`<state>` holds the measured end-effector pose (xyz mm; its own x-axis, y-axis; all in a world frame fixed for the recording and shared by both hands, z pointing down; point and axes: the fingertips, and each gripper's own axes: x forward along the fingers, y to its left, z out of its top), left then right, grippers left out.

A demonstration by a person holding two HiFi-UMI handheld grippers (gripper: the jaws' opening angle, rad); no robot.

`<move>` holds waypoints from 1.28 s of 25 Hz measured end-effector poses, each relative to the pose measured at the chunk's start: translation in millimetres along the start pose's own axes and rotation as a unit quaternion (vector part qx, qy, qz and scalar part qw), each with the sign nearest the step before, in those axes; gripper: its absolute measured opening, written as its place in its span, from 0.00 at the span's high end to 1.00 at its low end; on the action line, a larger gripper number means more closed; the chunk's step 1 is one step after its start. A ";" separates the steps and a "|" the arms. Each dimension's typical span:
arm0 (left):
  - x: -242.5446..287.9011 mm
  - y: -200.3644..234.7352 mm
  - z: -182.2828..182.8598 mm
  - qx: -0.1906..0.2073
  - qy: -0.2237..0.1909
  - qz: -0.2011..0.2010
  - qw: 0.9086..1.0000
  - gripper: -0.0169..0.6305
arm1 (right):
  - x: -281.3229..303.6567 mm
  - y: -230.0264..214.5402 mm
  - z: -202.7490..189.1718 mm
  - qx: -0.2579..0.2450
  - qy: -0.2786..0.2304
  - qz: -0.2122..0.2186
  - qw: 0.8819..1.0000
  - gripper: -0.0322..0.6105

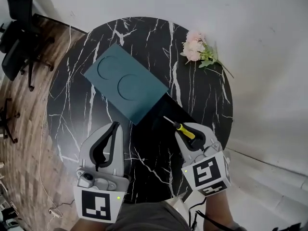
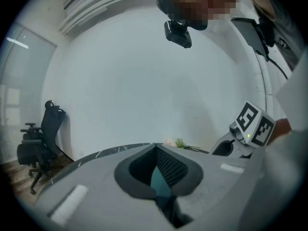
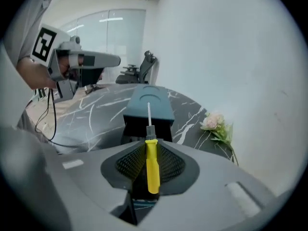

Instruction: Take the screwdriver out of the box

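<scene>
One round table (image 1: 77,105), black with white veining, stands on a wood floor (image 1: 24,167) close to a white wall.

One black office chair (image 1: 19,28), off the table's far left edge, on the floor.

One teal box (image 1: 125,83), flat and oblong, with two circles pressed into its top. It lies at an angle near the middle of the table. Its dark open end faces the right gripper.

One left gripper (image 1: 114,125), grey with a marker cube at the rear, held above the near left part of the table. Its jaws are drawn together at the tips, with nothing between them.

One right gripper (image 1: 190,130), same make, held above the near right part of the table and tilted downward. Its jaws are clenched on the screwdriver's handle.

One spray of pink flowers (image 1: 196,47) with green leaves, lying at the table's far right edge, well apart from the box.

One screwdriver (image 3: 152,165), with a yellow handle, black collar and thin metal shaft. It is out of the box, off the table, and its tip points toward the box's open end.
</scene>
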<state>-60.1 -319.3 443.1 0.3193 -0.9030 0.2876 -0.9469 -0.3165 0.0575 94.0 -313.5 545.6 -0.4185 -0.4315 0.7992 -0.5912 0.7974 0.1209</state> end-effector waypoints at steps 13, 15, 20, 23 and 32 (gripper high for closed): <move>-118.3 -79.9 94.8 0.087 -0.118 -0.018 0.989 0.97 | -221.0 34.4 99.3 0.030 -0.310 -0.102 0.945 0.79; -142.2 -91.5 106.6 0.101 -0.141 -0.016 0.985 0.97 | -251.2 50.7 104.2 0.020 -0.334 -0.110 0.936 0.79; -195.1 -114.8 118.5 0.124 -0.173 -0.014 0.977 0.97 | -306.5 88.2 99.3 0.009 -0.361 -0.126 0.924 0.79; -221.5 -119.2 118.4 0.133 -0.181 -0.003 0.975 0.97 | -326.1 106.1 95.7 0.006 -0.376 -0.126 0.918 0.79; -265.3 -109.3 111.0 0.129 -0.176 0.030 0.975 0.97 | -325.3 143.3 83.5 0.010 -0.378 -0.104 0.920 0.79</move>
<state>-37.0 -77.5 254.4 0.2995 -0.9519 -0.0648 -0.9375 -0.2810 -0.2052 87.8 -94.1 253.8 -0.6510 -0.7492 0.1221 -0.7212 0.6606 0.2085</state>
